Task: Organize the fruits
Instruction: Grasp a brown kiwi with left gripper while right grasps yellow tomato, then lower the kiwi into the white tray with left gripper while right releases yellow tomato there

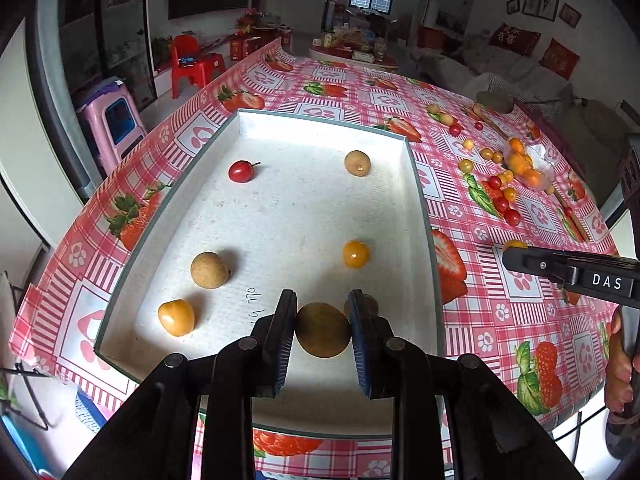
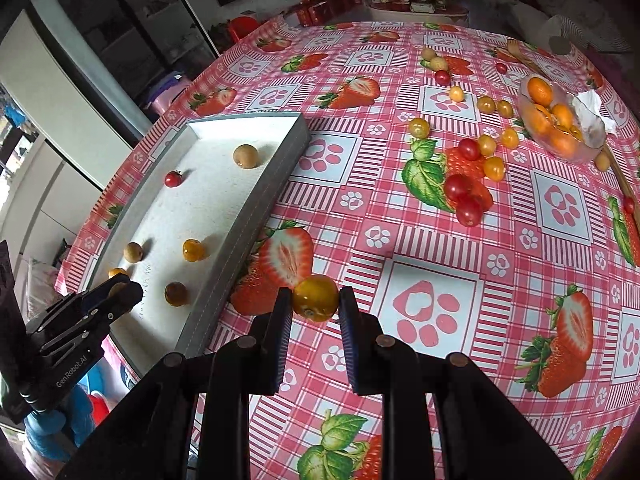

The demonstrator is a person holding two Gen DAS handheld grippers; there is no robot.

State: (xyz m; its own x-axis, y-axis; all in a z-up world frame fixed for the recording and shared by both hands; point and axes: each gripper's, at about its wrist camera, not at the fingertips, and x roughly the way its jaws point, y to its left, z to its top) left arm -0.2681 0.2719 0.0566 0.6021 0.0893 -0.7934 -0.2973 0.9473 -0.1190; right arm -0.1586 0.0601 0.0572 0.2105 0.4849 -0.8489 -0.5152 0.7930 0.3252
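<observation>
A: What does each hand-held gripper carry now?

B: The left hand-held gripper (image 1: 322, 330) is clenched on a brown round fruit (image 1: 322, 330). It hangs over the near end of the white tray (image 1: 416, 168). The right hand-held gripper (image 2: 315, 300) grasps a yellow tomato (image 2: 315, 298) above the worktop (image 2: 440, 264), just beside the tray's long wall.

A: What lies in the tray already?

B: Five fruits in loose pairs: a red tomato (image 1: 241, 171) and a brown fruit (image 1: 357, 163) at the far end, another brown one (image 1: 209, 270) and a yellow one (image 1: 355, 254) in the middle, a yellow one (image 1: 176, 317) at the near left. A sixth seems to hide behind the left jaws; the right view shows a dark fruit (image 2: 175, 293) there.

A: So how to place these two well?

B: I think the brown fruit should go down low, on a free spot away from the hidden one, before the jaws release, because round fruit rolls. The right hand must first lift the tomato over the wall and keep apart from the left gripper. Many fruits wait still on the worktop beside the clear bowl (image 2: 560, 120), so the task looks to be at an early stage.
</observation>
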